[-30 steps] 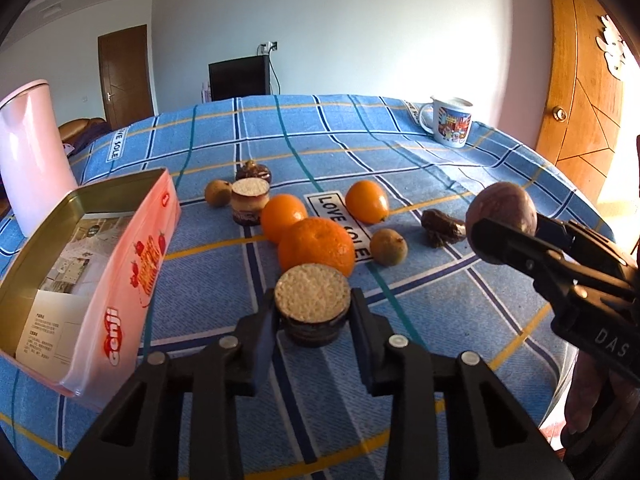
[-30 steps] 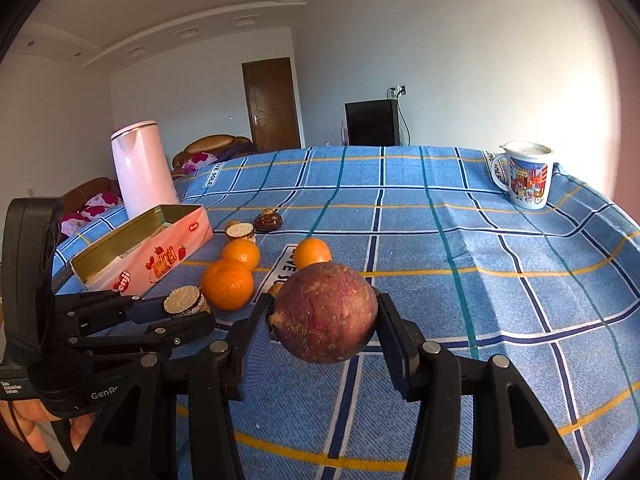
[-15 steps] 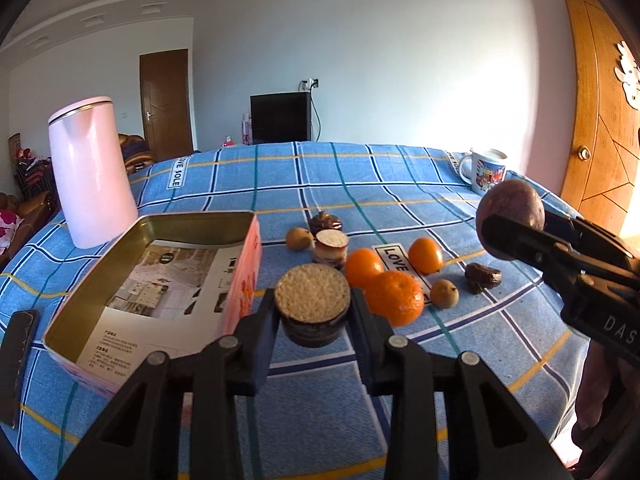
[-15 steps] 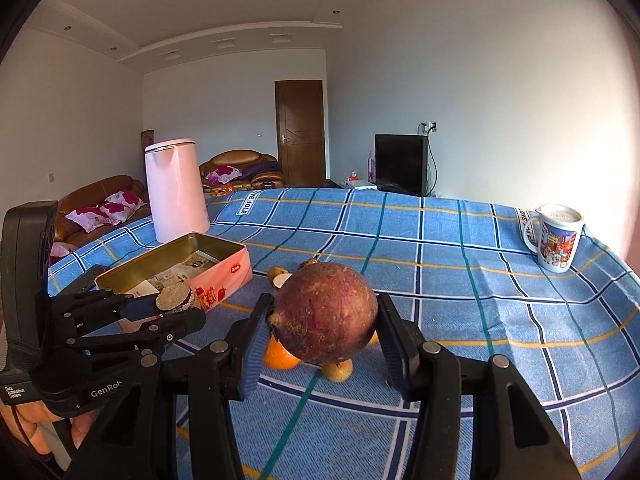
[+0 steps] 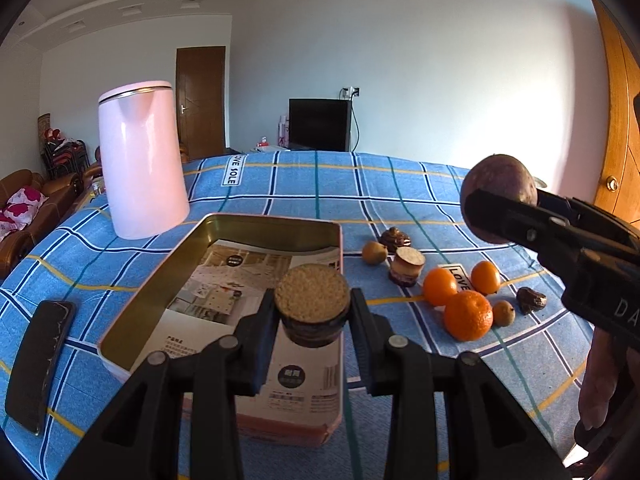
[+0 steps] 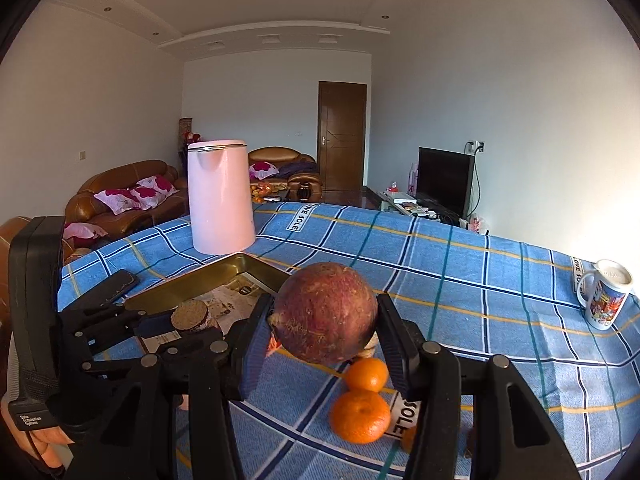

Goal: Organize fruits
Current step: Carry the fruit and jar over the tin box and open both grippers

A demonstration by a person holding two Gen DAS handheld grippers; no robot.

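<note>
Progress: early stage, by my judgement. The tin box [image 5: 334, 240], sitting lower centre of the left wrist view, is holding only printed paper lining; no fruit is lying inside it yet.

In hand: the left gripper [image 5: 312, 312] is pinching a cut fruit piece [image 5: 312, 300] with a pale grainy top and dark skin, its jaws pressed against both sides, and it is hovering over the near end of the box. The right gripper [image 6: 324, 316] is clamping a round reddish-brown fruit [image 6: 326, 312] between its jaws, raised above the bench; in the left wrist view this fruit is showing at right of frame.

Outstanding: a cluster is lying at right centre of the left wrist view, beside the box. It comprises three oranges [image 5: 468, 315], two small brownish fruits [image 5: 375, 252], a second cut piece [image 5: 407, 266] and two dark wrinkled items [image 5: 531, 300]. All are waiting to be sorted.

Surface: the bench [image 5: 400, 188] is wearing a blue checked cloth with yellow and dark lines. A pink kettle [image 5: 142, 160] is standing in the upper left, a dark phone [image 5: 40, 360] is lying at lower left, and a printed mug [image 6: 606, 296] is standing at the right edge of the right wrist view.

Room: white walls, a brown door [image 6: 342, 136], brown sofas [image 6: 120, 196] with pink cushions, and a black television [image 6: 444, 180].
</note>
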